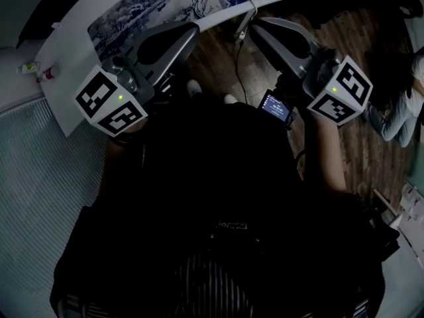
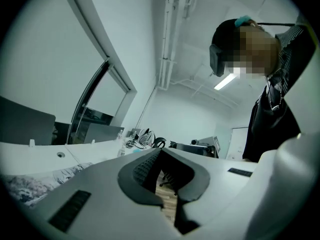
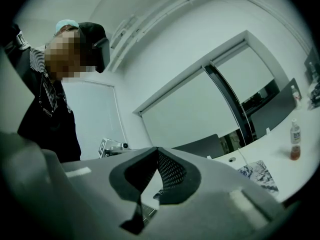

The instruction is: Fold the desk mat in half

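We hold the left hand-held gripper (image 1: pixel 189 30) and the right hand-held gripper (image 1: pixel 259 25) closed on nothing (tips meeting), near the desk mat (image 1: pixel 142 13) on the surface (image 1: pixel 65 68).

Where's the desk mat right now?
In the head view, the desk mat lies on the white desk at top centre, beyond the left gripper's tip.

The head view looks steeply down on the left gripper (image 1: pixel 193 28) and right gripper (image 1: pixel 255 24), whose cameras face level; all three views share the desk (image 1: pixel 69 65) and mat (image 1: pixel 146 8).
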### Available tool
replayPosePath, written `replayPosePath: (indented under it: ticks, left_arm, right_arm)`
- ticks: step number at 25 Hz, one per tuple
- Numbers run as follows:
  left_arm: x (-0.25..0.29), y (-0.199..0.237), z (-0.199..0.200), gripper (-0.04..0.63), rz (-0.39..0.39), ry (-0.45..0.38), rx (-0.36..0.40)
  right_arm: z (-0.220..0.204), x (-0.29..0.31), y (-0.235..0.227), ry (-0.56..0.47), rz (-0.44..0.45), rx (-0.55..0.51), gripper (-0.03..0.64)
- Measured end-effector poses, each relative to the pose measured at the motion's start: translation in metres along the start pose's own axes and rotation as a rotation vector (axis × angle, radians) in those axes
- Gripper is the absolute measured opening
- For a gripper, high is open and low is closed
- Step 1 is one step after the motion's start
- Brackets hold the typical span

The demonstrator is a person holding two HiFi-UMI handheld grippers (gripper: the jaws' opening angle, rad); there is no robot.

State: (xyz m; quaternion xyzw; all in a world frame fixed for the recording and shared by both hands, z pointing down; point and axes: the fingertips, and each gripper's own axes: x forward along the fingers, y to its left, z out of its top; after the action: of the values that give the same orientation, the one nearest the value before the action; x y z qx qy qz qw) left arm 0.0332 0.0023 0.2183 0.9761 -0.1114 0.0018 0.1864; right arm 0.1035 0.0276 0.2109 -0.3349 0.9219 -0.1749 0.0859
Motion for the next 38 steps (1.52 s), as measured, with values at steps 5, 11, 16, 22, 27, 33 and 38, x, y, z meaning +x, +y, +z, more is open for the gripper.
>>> replayPosePath:
  ticks: [5, 11, 16, 22, 27, 33, 38]
  left_arm:
    - [-0.028, 0.037, 0.011, 0.008, 0.013, -0.014, 0.001]
    - [-0.076, 0.078, 0.022, 0.008, 0.045, -0.05, -0.032]
    - [-0.119, 0.11, 0.018, 0.008, 0.071, -0.085, -0.066]
    - [-0.146, 0.148, 0.005, 0.008, 0.103, -0.081, -0.091]
    - [-0.118, 0.145, 0.007, 0.008, 0.079, -0.034, -0.076]
    - [-0.084, 0.16, 0.01, 0.008, 0.071, -0.005, -0.064]
    - [-0.03, 0.174, 0.049, 0.008, 0.112, -0.023, -0.083]
  right_arm:
    - [0.006, 0.046, -0.005, 0.02, -0.005, 0.002, 0.005]
    - [0.004, 0.095, -0.008, 0.063, -0.026, 0.021, 0.005]
    - [-0.003, 0.137, -0.01, 0.11, -0.04, 0.028, 0.005]
    - [-0.007, 0.154, -0.021, 0.151, -0.072, 0.019, 0.005]
    - [0.002, 0.152, -0.058, 0.121, -0.075, 0.046, 0.005]
    - [0.014, 0.17, -0.106, 0.112, -0.032, 0.066, 0.005]
    - [0.048, 0.189, -0.157, 0.117, 0.044, 0.12, 0.005]
